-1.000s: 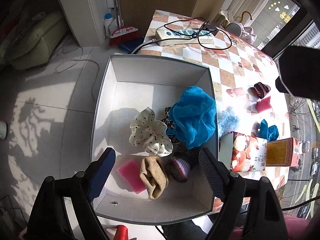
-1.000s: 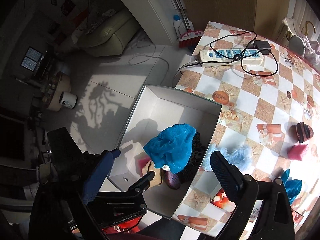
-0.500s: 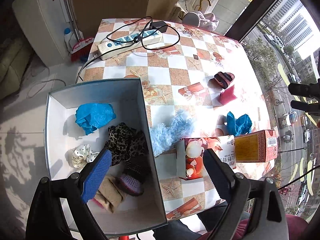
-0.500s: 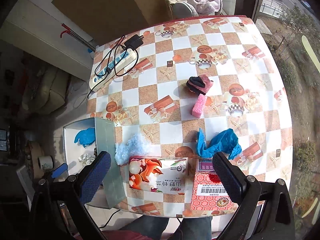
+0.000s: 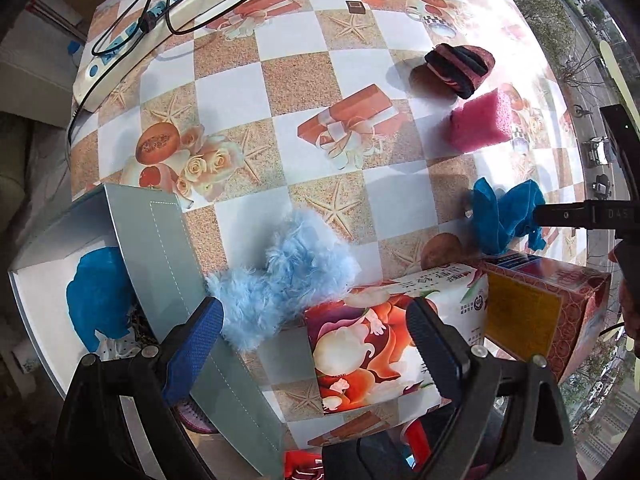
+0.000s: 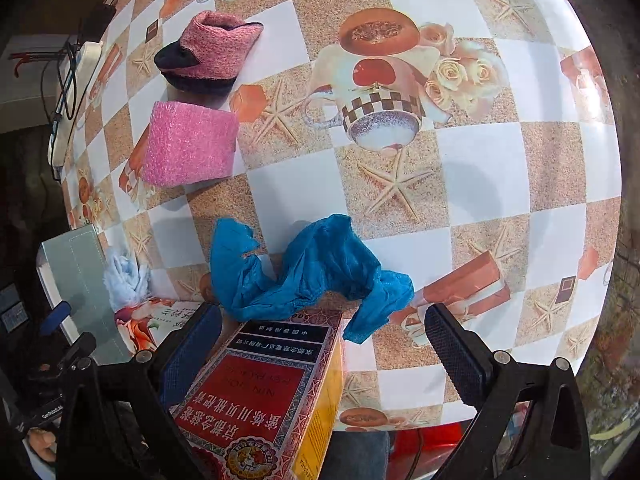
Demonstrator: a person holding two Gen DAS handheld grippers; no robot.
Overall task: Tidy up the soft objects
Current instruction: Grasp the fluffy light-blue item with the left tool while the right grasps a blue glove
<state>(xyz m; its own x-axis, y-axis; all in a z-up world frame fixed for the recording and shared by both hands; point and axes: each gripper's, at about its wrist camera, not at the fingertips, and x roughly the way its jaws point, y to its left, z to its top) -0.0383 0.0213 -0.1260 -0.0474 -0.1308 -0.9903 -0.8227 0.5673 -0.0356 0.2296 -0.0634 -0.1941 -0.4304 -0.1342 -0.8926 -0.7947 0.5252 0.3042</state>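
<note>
Both grippers empty, jaws spread wide. Right gripper [image 6: 320,344] hangs over the red carton [image 6: 264,396], and the blue cloth [image 6: 304,268] lies on the table [image 6: 500,168] just beyond that carton, 1 corner draped against the carton's far end. Cloth sits straight ahead of the right jaws and slightly toward the left pad; its long axis runs across the jaw line, left to right, so the pads would close along the length unless the wrist turns or picks a raised fold near the middle. Left gripper [image 5: 316,344] hovers above the tissue pack [image 5: 384,336], with the fluffy blue piece [image 5: 280,276] just ahead of its left pad, wedged between the tissue pack and the box [image 5: 168,264] wall. Box stands left of the tissue pack, at the table edge, with a blue item [image 5: 96,292] already inside. Beyond the cloth, well apart from both grippers: pink sponge [image 6: 188,148], and past it a rolled pink sock [image 6: 208,56]. Judgement: right hand is nearer the cloth, left nearer the fluffy piece; 4 soft things remain outside the box. Carton edge under the cloth may snag a low approach.
</note>
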